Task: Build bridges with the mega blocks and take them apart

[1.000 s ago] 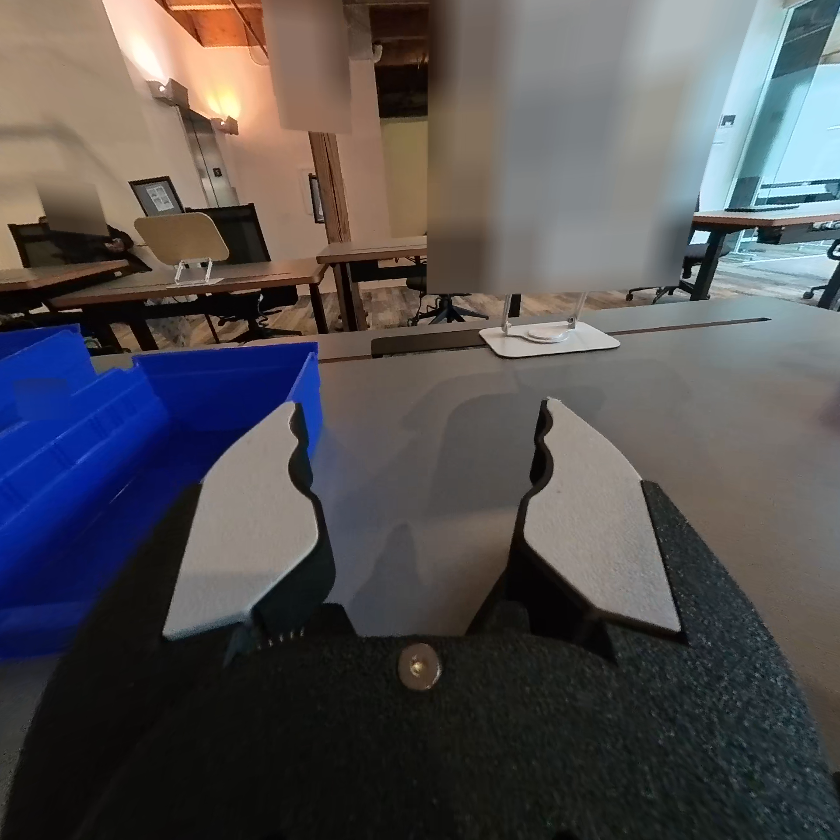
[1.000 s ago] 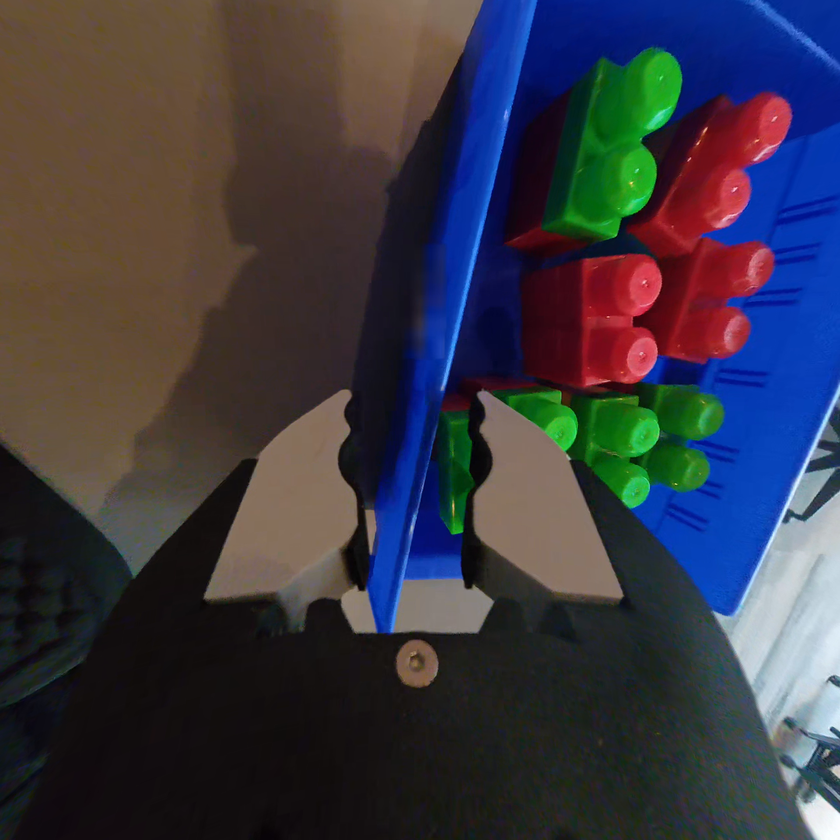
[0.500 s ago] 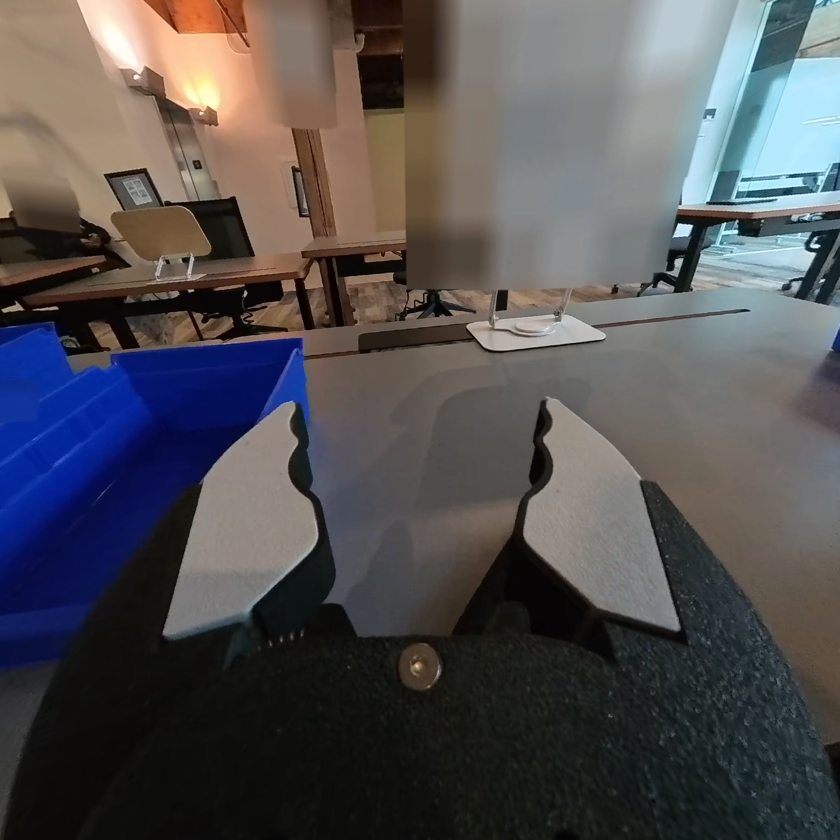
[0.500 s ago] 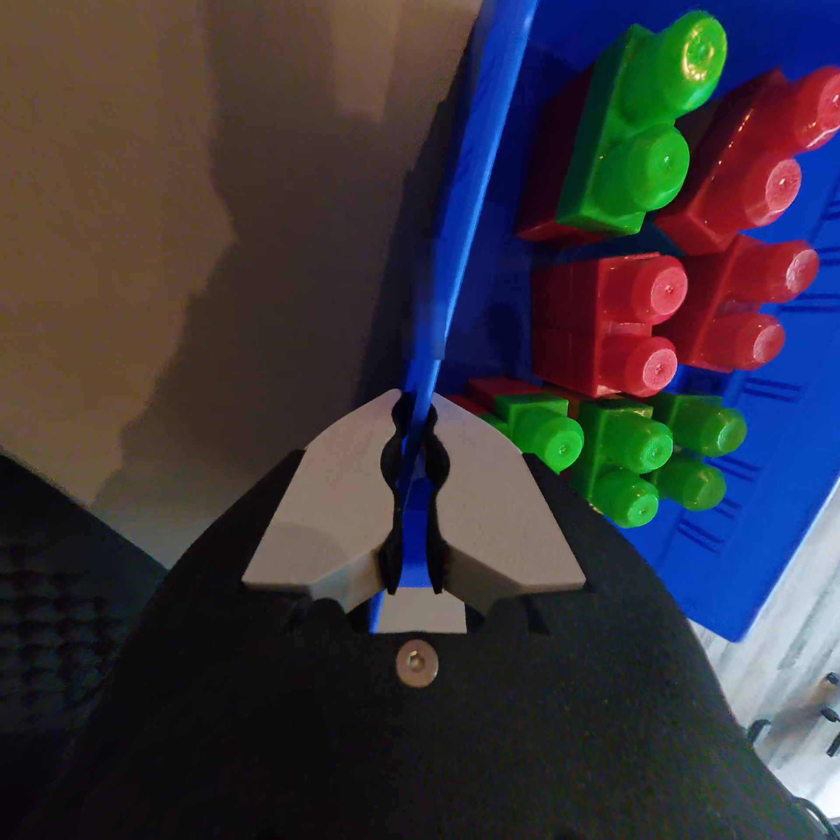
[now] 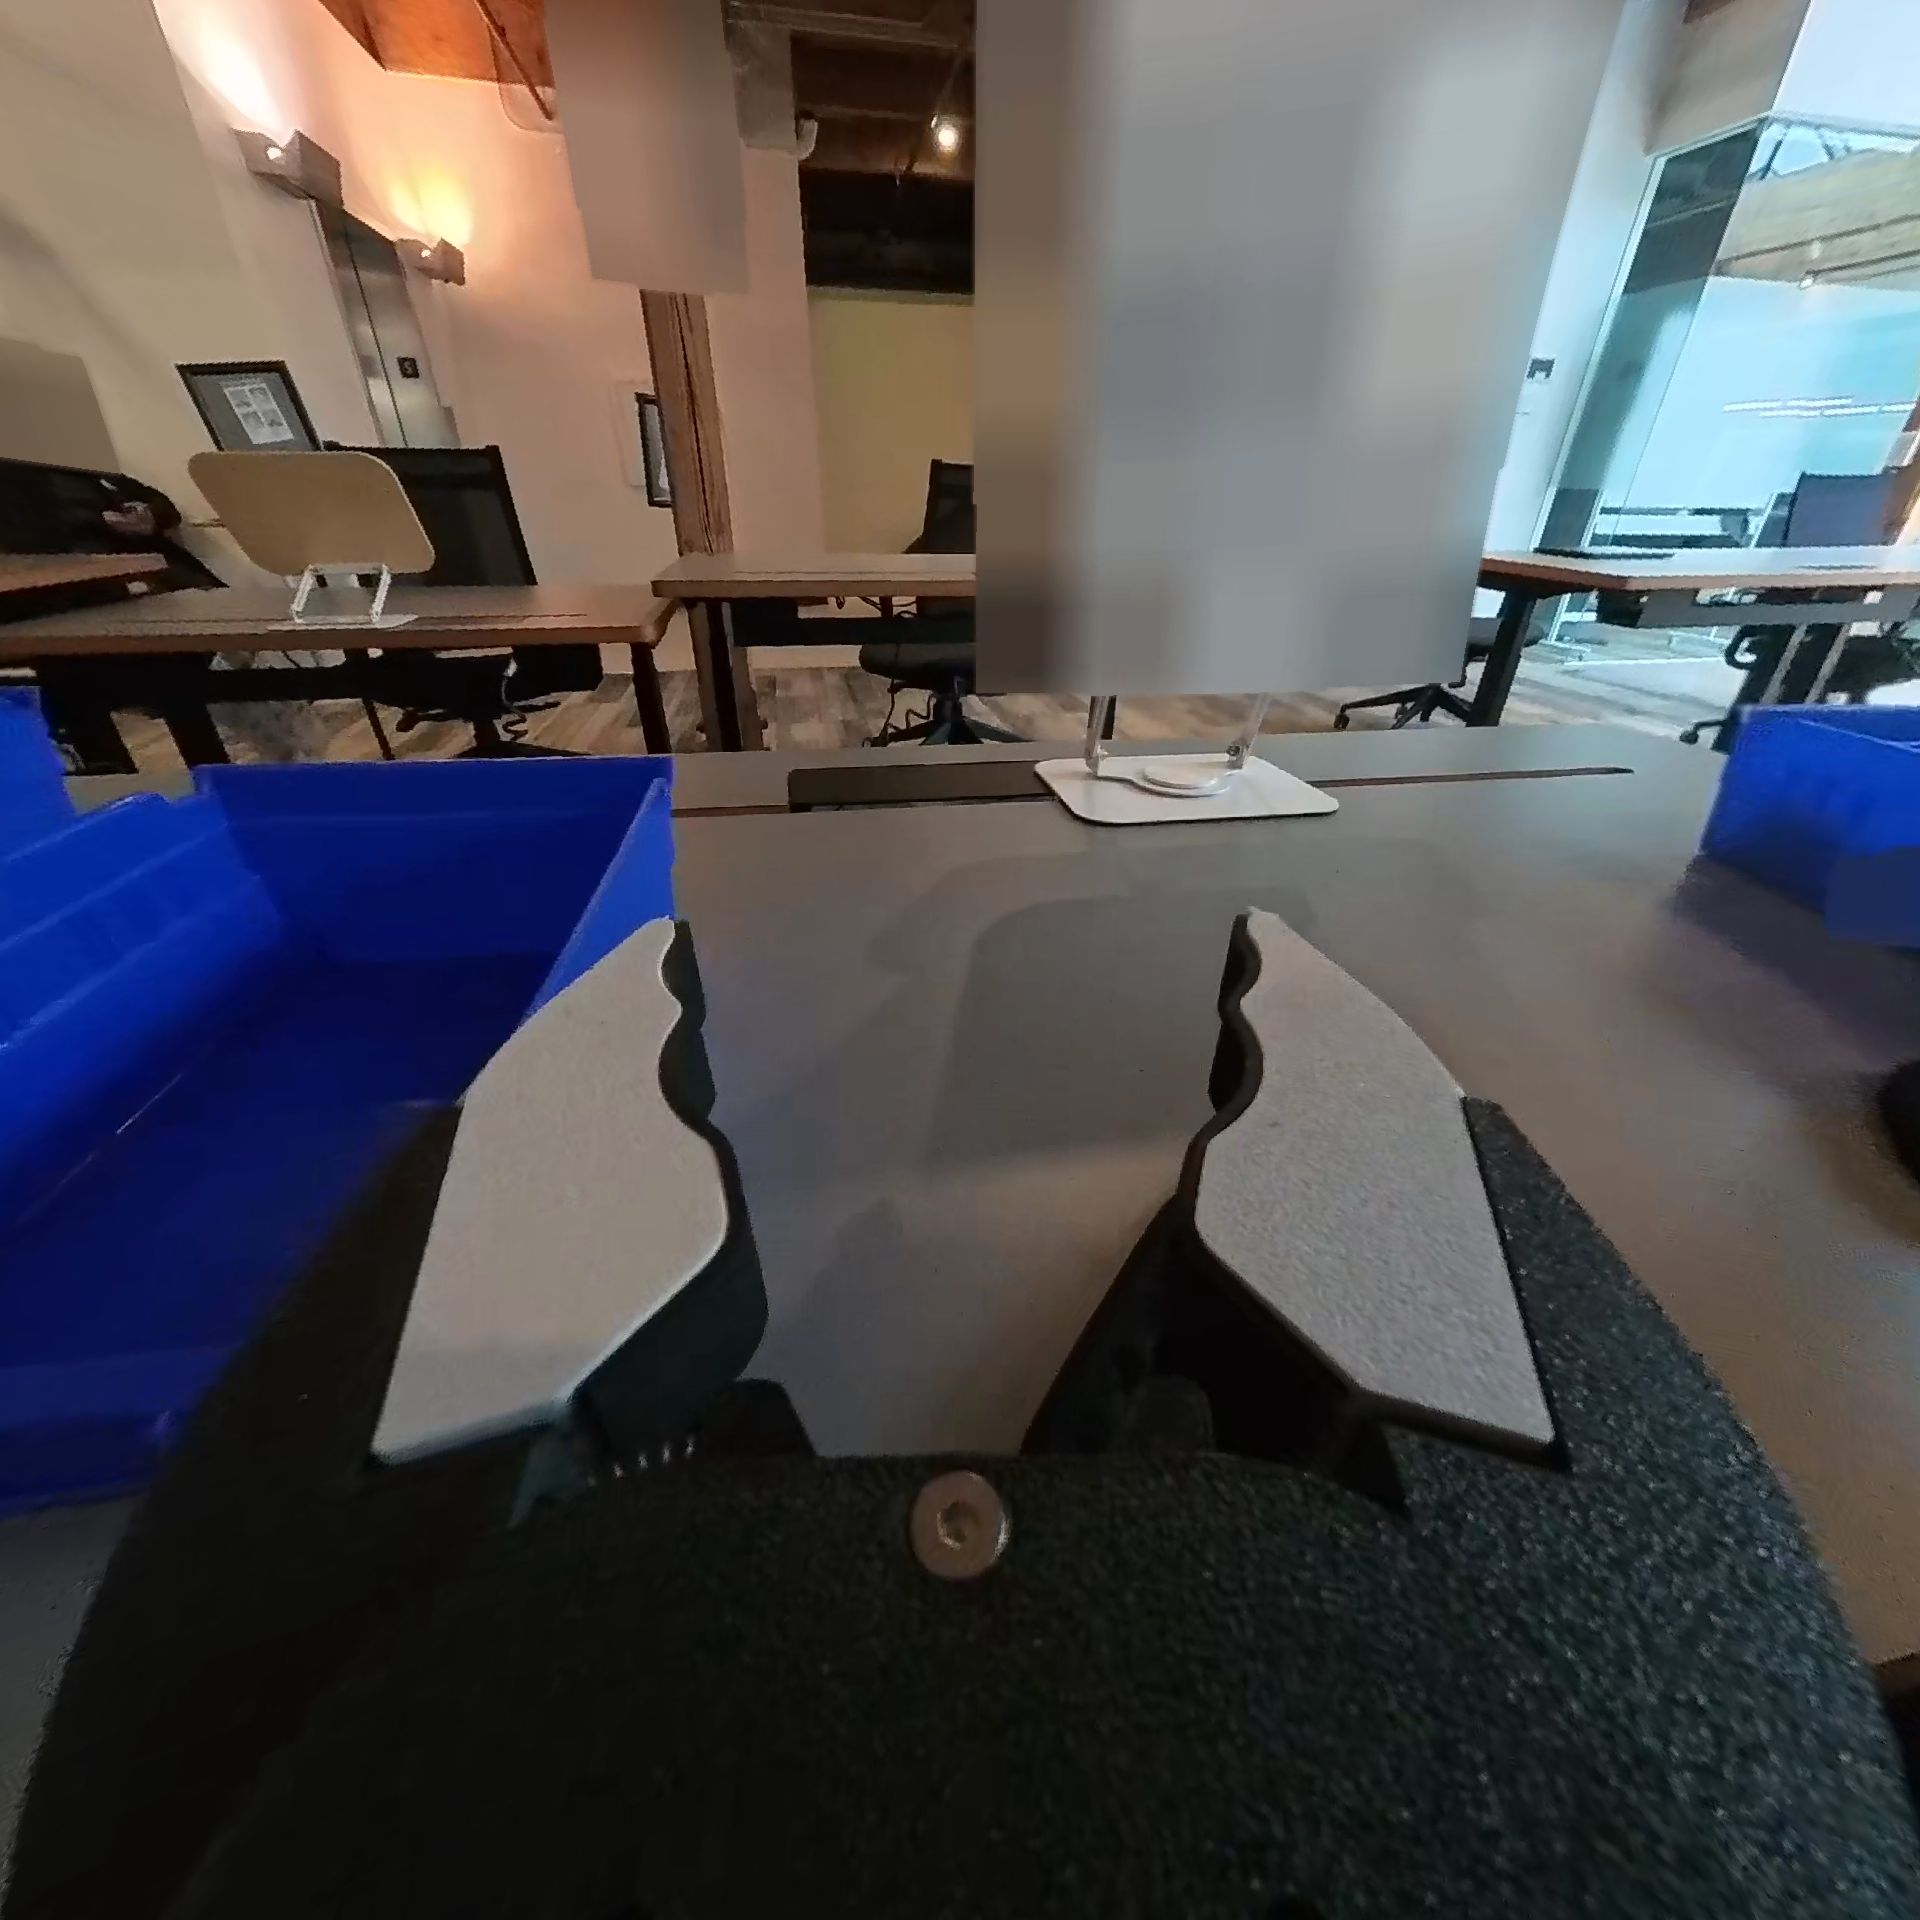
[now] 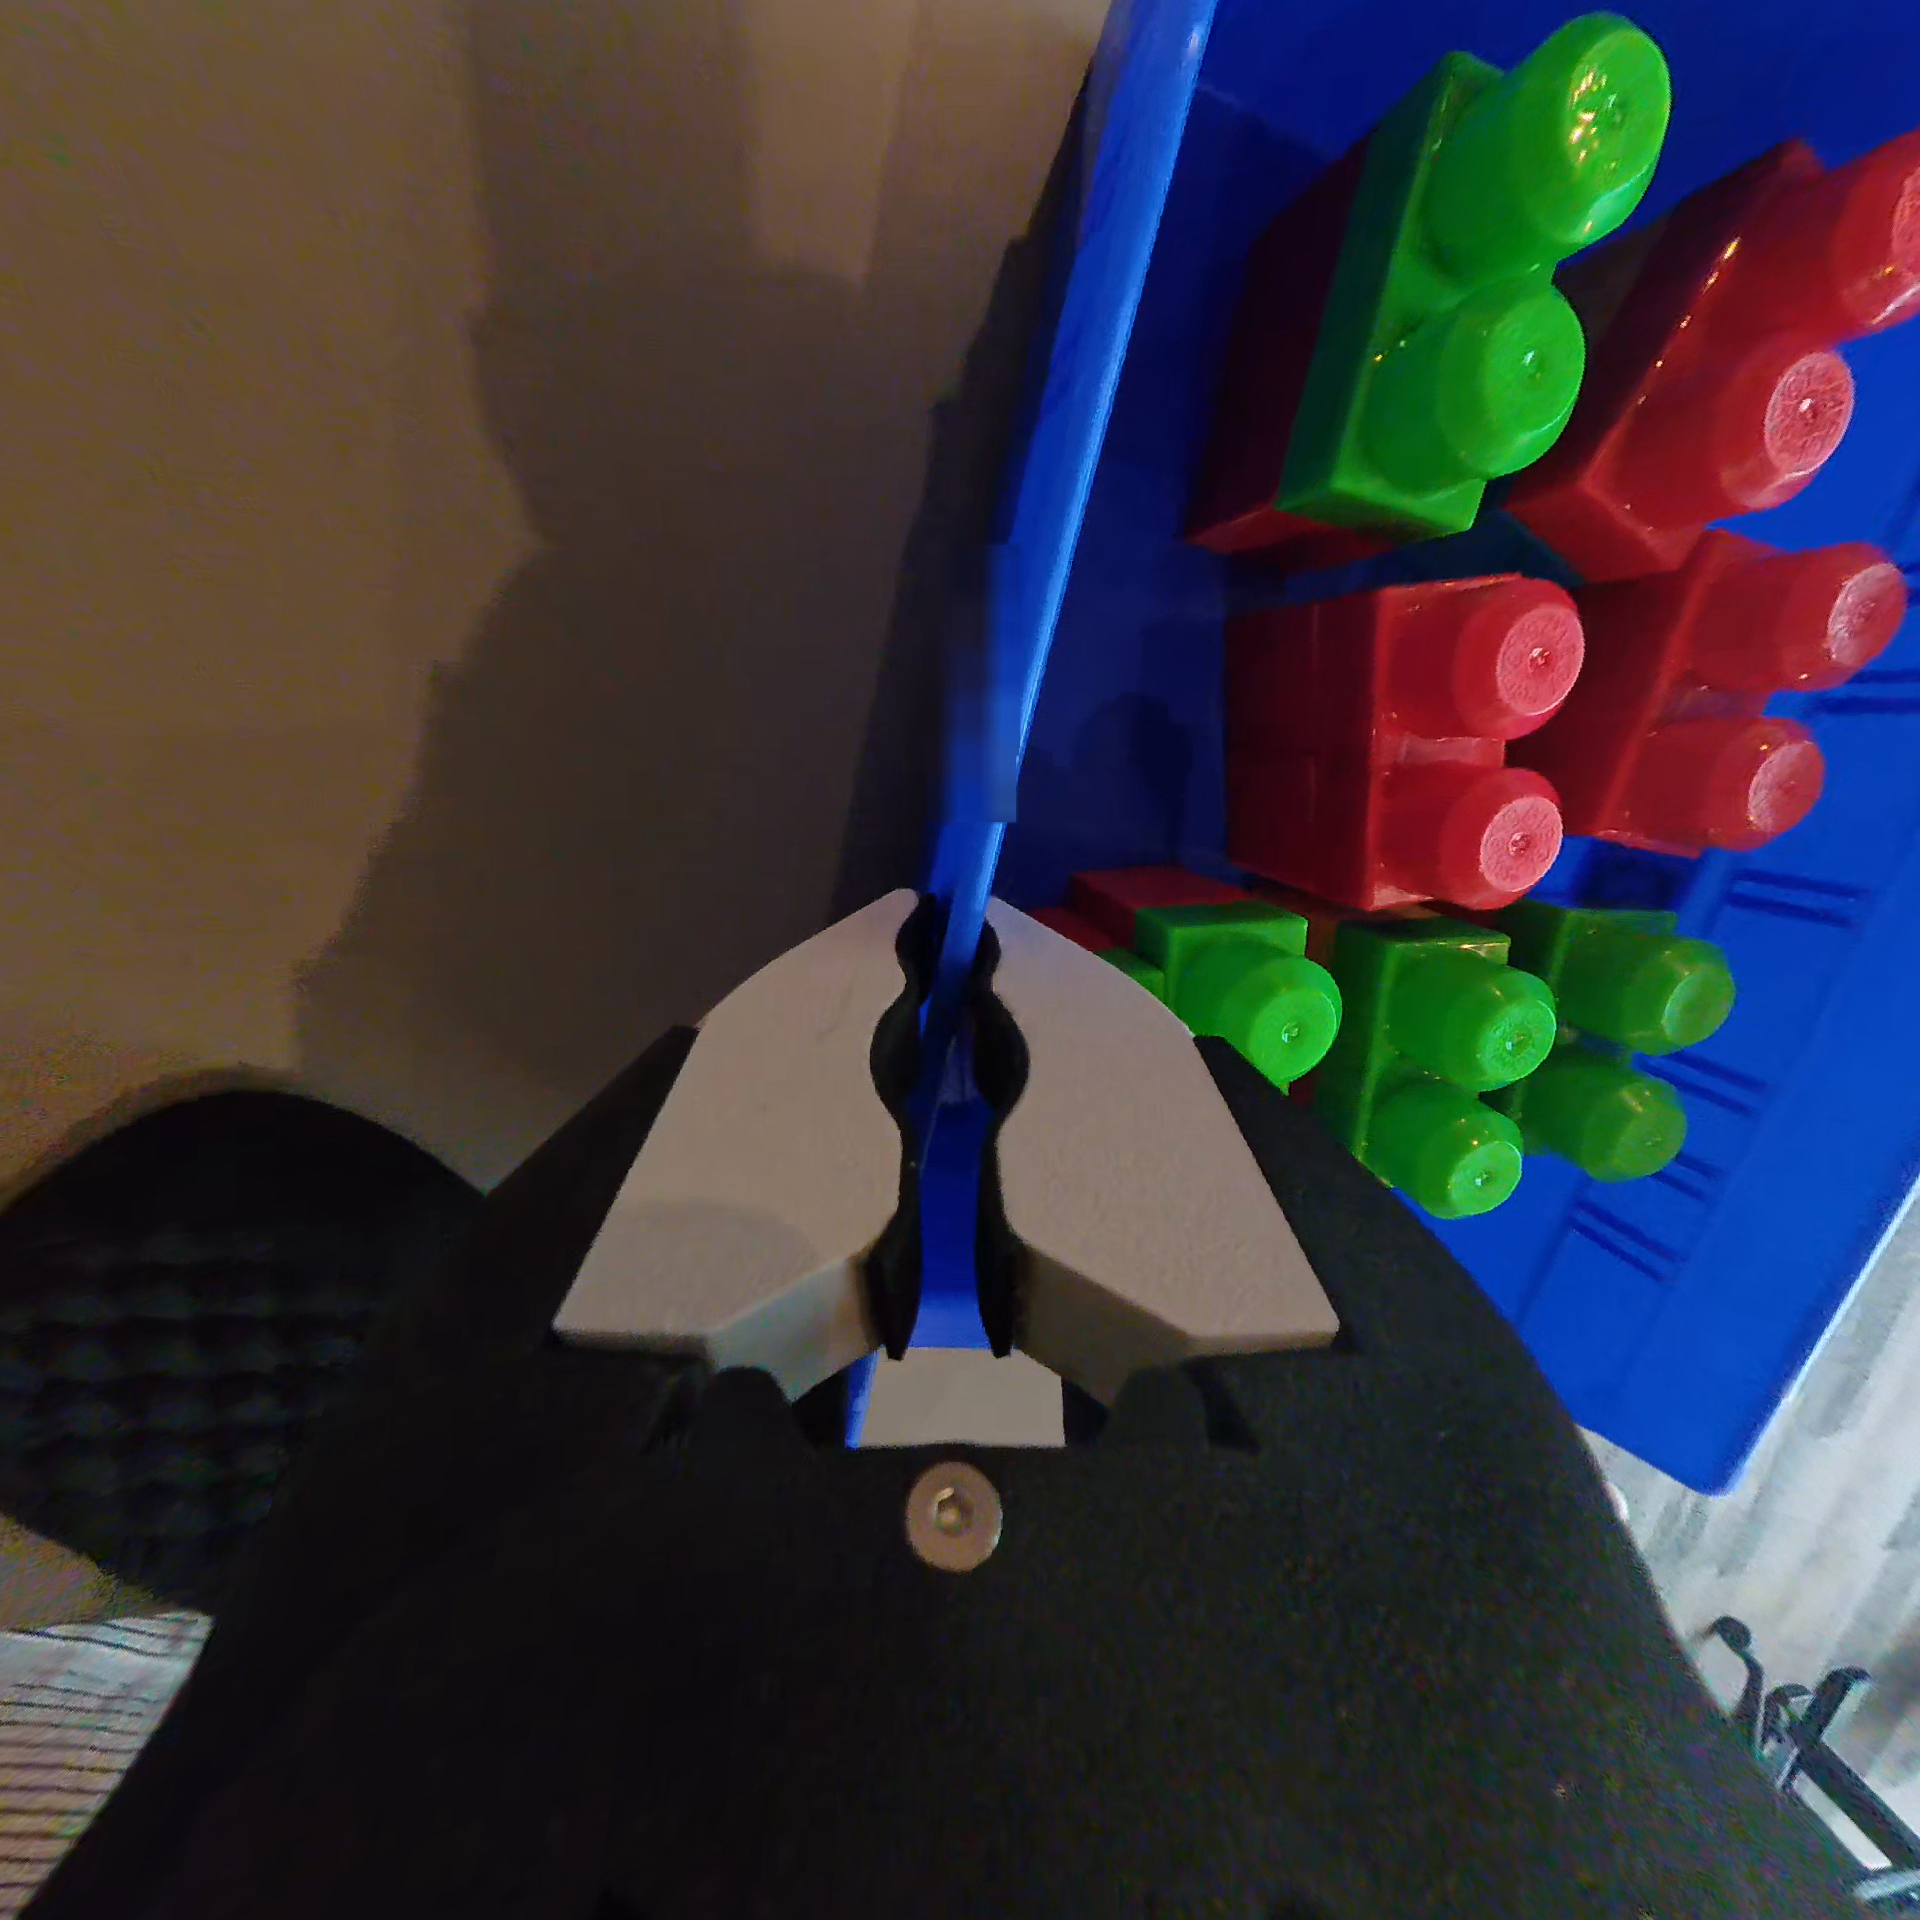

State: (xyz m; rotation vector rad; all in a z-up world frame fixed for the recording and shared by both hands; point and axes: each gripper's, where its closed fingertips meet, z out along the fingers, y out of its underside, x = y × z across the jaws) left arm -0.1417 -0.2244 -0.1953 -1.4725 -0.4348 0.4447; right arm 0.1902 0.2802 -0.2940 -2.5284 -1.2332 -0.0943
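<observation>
The blocks lie loose in a blue bin (image 6: pixel 1081 436), red and green, each with two round studs. A green block (image 6: pixel 1455 312) sits on a dark red one at the far end, beside a red block (image 6: pixel 1745 364). Two more red blocks (image 6: pixel 1434 738) lie side by side in the middle. Nearest the camera, three green blocks (image 6: pixel 1444 1049) crowd together, with a flat red piece (image 6: pixel 1132 894) behind them. None are joined into a bridge. The bin's thin side wall is pinched by the right tool (image 6: pixel 951 935). In the left wrist view the bin (image 5: pixel 1818 821) shows at the worktop's far right.
</observation>
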